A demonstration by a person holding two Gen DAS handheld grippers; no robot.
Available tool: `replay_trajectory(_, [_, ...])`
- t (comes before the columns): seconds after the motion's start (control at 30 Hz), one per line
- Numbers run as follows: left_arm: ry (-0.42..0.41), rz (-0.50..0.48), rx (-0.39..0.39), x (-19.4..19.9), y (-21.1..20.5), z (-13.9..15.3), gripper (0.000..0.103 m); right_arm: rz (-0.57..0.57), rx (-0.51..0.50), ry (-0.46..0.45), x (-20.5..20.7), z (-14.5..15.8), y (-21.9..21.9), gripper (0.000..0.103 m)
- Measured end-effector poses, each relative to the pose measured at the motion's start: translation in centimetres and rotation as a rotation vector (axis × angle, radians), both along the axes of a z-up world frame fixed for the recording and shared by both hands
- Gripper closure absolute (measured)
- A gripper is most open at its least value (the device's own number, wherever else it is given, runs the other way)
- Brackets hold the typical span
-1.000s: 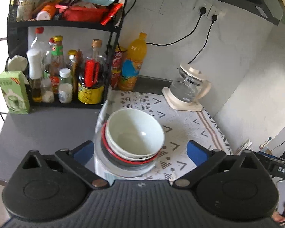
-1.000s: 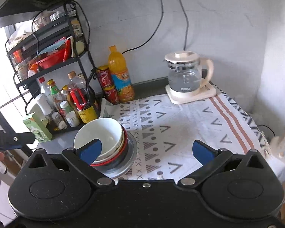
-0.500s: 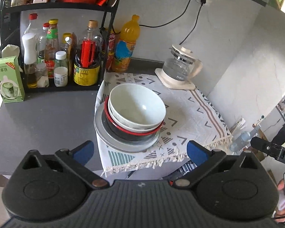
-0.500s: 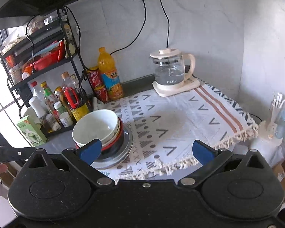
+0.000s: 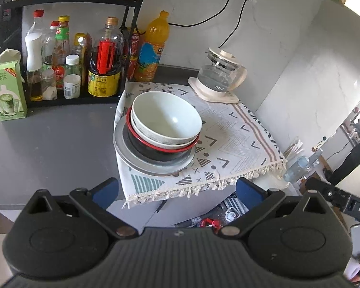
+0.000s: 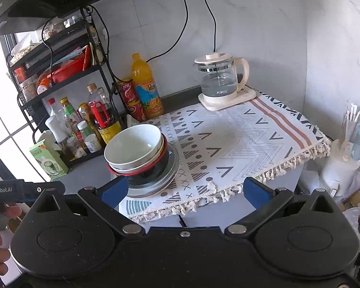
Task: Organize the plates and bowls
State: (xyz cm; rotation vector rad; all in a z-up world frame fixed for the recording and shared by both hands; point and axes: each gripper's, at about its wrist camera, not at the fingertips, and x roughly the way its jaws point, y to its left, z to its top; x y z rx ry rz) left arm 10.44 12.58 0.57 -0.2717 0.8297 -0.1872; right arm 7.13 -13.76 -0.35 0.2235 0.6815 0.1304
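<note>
Both tools, left (image 5: pixel 177 190) and right (image 6: pixel 184 189), hang spread apart and empty, bowls (image 5: pixel 165 122) stacked on a plate (image 5: pixel 153 165) mid-frame on the bench (image 5: pixel 48 148).

Both pulled back and up from the counter now. Left gripper (image 5: pixel 177 190) no longer flanks the bowl stack (image 5: pixel 165 129), sits clear off the fringed cloth edge (image 5: pixel 204 187). Right gripper (image 6: pixel 186 189) also farther out, with more floor clutter and front edge in view.
</note>
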Motion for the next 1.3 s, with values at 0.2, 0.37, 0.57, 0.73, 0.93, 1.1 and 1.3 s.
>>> replay_trajectory(0.2, [-0.006,0.011,0.001,-0.4,0.2,0.0,0.0,-0.009,-0.012,-0.008,-0.6,0.0,-0.1,0.0])
replay_trajectory(0.37, [0.01,0.01,0.001,-0.4,0.1,-0.3,0.0,-0.014,-0.015,-0.007,-0.8,-0.1,-0.3,0.0])
replay_trajectory(0.57, [0.009,0.006,0.012,-0.4,0.0,-0.3,0.0,-0.023,-0.009,-0.009,-0.7,-0.2,-0.3,0.0])
replay_trajectory(0.73, [0.012,-0.009,0.026,-0.3,-0.3,-0.4,0.0,-0.027,-0.006,-0.008,-0.8,-0.1,-0.3,0.0])
replay_trajectory(0.93, [0.015,-0.018,0.029,-0.2,-0.7,-0.3,0.0,-0.039,-0.002,-0.01,-1.0,0.0,-0.6,0.0])
replay_trajectory(1.1, [0.018,-0.023,0.031,-0.2,-1.1,-0.2,0.0,-0.039,-0.002,-0.011,-1.1,0.0,-0.7,0.0])
replay_trajectory(1.3, [0.02,-0.023,0.028,-0.6,-1.2,-0.2,0.0,-0.04,0.0,-0.013,-1.3,0.1,-0.9,0.0])
